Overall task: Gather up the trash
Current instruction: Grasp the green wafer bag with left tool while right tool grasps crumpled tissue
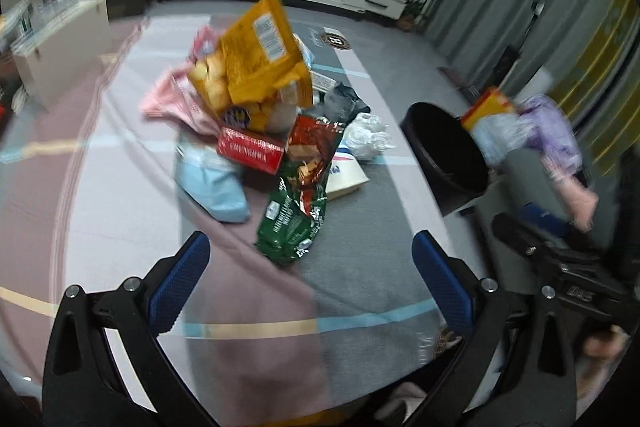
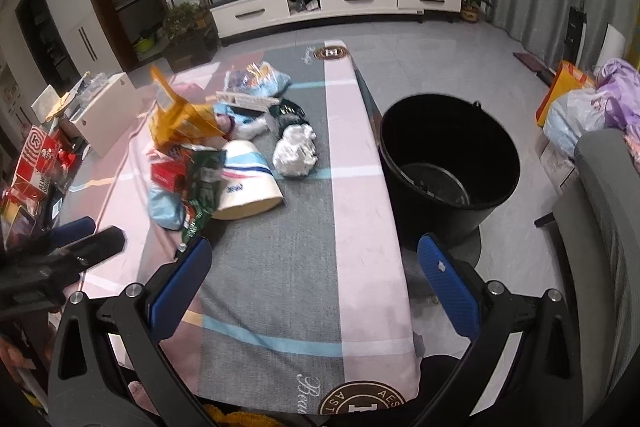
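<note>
From the left wrist, the left claw (image 1: 310, 277) is hanging wide and empty over the cloth-covered surface (image 1: 120, 195), its 2 blue pads well apart. Ahead of it, a trash pile is lying mid-surface: a green wrapper (image 1: 294, 223) nearest, a red box (image 1: 250, 149) behind it, a yellow snack bag (image 1: 256, 63) propped on top, and a pale blue pouch (image 1: 212, 183) to the left. The black bucket (image 1: 448, 151) is standing beyond the right edge.

From the right wrist, the right claw (image 2: 314, 277) is also gaping wide with nothing in it. A crumpled white wad (image 2: 296, 151) is sitting apart from the pile, near the bucket (image 2: 448, 155), which looks nearly empty. The wrappers will likely be light, crinkly and slippery; pinching a folded edge should be holding best. The wad should squash easily, so it can be taken across its middle.
</note>
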`<state>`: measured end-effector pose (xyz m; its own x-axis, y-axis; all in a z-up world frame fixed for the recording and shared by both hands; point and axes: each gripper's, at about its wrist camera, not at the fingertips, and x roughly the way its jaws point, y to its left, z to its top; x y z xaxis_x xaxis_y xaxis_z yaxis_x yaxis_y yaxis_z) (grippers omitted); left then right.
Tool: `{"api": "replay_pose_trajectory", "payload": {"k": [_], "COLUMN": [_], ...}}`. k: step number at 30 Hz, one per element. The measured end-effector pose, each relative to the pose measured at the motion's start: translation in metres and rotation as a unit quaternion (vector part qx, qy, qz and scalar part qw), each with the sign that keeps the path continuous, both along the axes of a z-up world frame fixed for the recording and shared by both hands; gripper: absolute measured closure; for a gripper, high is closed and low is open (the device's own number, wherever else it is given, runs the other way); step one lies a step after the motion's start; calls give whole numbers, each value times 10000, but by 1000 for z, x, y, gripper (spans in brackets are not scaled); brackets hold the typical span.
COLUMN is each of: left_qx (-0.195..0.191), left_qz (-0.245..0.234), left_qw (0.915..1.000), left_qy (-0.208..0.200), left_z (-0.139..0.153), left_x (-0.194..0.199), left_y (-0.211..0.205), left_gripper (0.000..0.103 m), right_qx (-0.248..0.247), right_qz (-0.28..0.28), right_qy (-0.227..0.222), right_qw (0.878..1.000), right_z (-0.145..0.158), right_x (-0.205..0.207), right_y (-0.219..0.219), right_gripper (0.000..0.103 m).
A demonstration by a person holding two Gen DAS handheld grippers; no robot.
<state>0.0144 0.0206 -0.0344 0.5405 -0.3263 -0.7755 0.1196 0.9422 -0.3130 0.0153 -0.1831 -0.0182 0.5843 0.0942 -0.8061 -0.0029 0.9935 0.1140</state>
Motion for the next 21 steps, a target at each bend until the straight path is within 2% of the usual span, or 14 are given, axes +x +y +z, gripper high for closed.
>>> {"api": "replay_pose_trajectory", "payload": {"k": [1, 2, 5, 9, 13, 17, 21], "left_qx": [-220, -266, -95, -214, 79, 260, 433], "left_qz": [-2, 25, 63, -27, -248, -411, -363], "left_qw": [9998, 9996, 9998, 9997, 9996, 9988, 9984], "left_qy": [-2, -52, -190, -100, -138, -93, -35], "left_z": [-7, -11, -22, -34, -43, -53, -63], "left_x": [1, 0, -3, 2, 18, 36, 53], "left_y": [9, 15, 23, 22, 0, -22, -35], "left_gripper": [2, 2, 2, 2, 2, 2, 6], "right_qx": [33, 150, 429, 856, 1421, 1661, 1911], "right_qz": [3, 28, 80, 112, 93, 95, 63], "right_qy": [31, 98, 232, 410, 522, 409, 325], "right_qw": [10000, 9998, 9988, 9954, 9884, 9852, 9810], "right_z": [-3, -11, -25, -43, -58, -66, -73], "right_x": [1, 3, 9, 21, 35, 55, 88], "right_y": [-2, -5, -10, -15, -19, -22, -24], "right_gripper": [2, 2, 2, 2, 2, 2, 2]}}
